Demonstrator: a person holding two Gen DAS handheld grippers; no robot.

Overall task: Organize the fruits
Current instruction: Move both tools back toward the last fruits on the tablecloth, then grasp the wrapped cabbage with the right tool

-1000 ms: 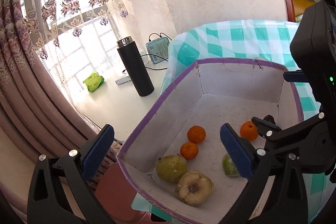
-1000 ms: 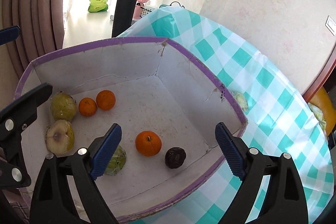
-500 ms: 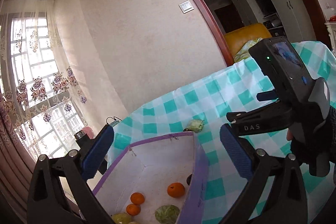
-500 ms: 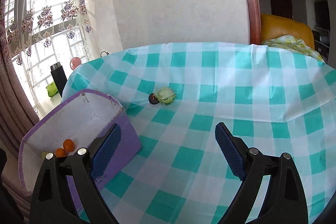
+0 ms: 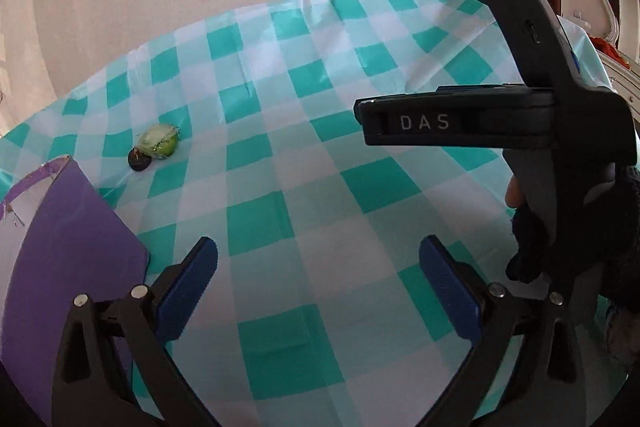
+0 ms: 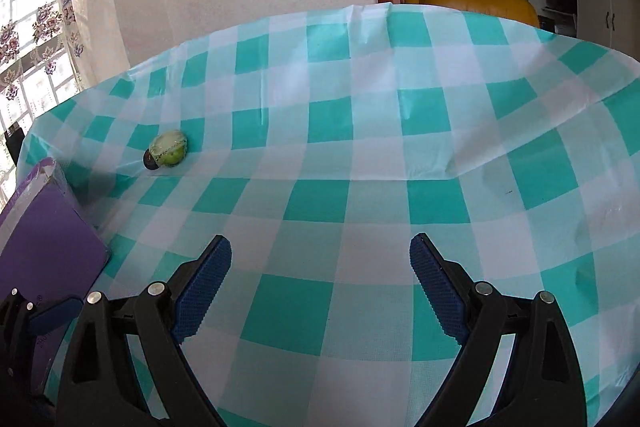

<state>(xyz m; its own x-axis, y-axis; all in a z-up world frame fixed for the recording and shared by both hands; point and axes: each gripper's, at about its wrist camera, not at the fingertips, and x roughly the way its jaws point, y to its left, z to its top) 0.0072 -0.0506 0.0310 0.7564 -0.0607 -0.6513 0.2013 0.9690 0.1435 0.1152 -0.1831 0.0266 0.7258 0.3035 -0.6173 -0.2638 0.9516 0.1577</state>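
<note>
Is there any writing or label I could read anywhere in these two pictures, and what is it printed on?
"DAS": white capital letters on the side of the black plastic right tool, seen in the left wrist view.

Nothing else is readable: the purple cardboard box, the turquoise-and-white checked tablecloth, the plastic-wrapped green fruit and the small dark round fruit show no text. The open left tool shows none either.

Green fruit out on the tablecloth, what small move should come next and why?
Probably reach the open right hand-held gripper toward the green fruit. It lies on the tablecloth beside a small dark fruit, outside the purple box, and both grippers are empty.
</note>
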